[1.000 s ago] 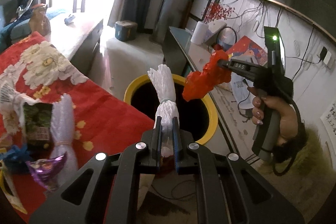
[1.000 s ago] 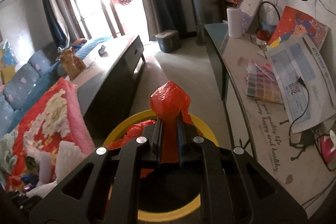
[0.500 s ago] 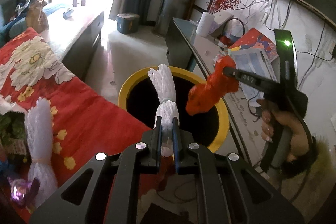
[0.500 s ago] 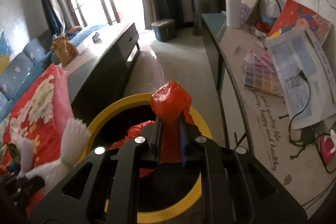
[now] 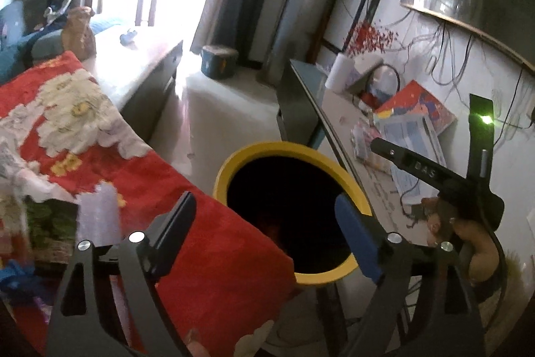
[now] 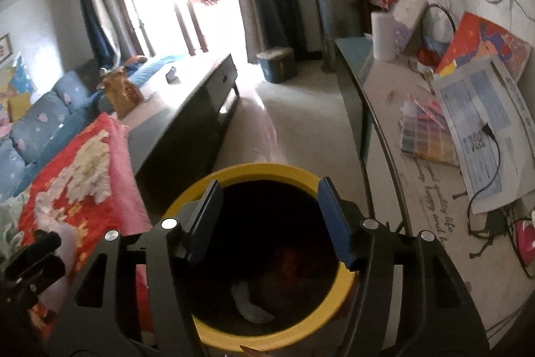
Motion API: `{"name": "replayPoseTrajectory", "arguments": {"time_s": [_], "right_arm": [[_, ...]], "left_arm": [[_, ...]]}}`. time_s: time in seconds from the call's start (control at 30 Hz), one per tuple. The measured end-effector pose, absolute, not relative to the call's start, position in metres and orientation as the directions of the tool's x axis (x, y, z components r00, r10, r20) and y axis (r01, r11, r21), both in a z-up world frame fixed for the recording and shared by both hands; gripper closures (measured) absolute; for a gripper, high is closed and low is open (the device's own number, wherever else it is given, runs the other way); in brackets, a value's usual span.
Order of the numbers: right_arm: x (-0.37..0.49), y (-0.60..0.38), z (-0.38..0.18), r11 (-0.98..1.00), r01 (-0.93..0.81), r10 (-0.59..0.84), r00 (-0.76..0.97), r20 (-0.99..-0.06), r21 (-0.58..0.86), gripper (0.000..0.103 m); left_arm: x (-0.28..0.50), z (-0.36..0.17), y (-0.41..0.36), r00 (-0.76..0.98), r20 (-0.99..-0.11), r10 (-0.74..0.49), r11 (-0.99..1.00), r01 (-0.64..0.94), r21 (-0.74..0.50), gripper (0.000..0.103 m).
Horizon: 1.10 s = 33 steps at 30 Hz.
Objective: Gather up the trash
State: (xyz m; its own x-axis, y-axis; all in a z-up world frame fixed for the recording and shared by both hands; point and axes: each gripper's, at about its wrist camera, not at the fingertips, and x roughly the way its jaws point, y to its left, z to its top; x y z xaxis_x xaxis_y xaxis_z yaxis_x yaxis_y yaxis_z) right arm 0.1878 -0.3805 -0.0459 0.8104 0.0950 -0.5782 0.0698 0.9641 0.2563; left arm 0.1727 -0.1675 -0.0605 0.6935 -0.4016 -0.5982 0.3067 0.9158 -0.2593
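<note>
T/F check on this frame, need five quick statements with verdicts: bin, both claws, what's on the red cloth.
1. The bin has a yellow rim. True.
2. The left claw grips a white foam wrap. False: nothing is between its jaws, which are opening over the bin's mouth.
3. A white piece of trash lies inside the bin. True.
4. The right claw holds a red bag. False: its jaws are opening with nothing between them; only a dim reddish shape shows down in the bin.
5. The red floral cloth carries no trash. False: a white foam wrap lies on it, beside other litter too blurred to name.
</note>
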Motion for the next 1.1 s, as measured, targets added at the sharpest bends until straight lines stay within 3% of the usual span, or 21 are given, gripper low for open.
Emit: {"name": "replayPoseTrajectory", "arguments": {"time_s": [0.3, 1.1], "right_arm": [[0.168, -0.358, -0.018, 0.962, -0.028, 0.171, 0.837, -0.519, 0.271, 0.047], [0.133, -0.263, 0.003, 0.93, -0.291, 0.366, 0.784, -0.5, 0.225, 0.045]], "left_arm": [[0.15, -0.045, -0.136, 0.744, -0.56, -0.363, 0.93, 0.256, -0.263, 0.016], [0.114, -0.017, -0.056, 0.837, -0.493, -0.239, 0.955, 0.112, -0.273, 0.015]]}}
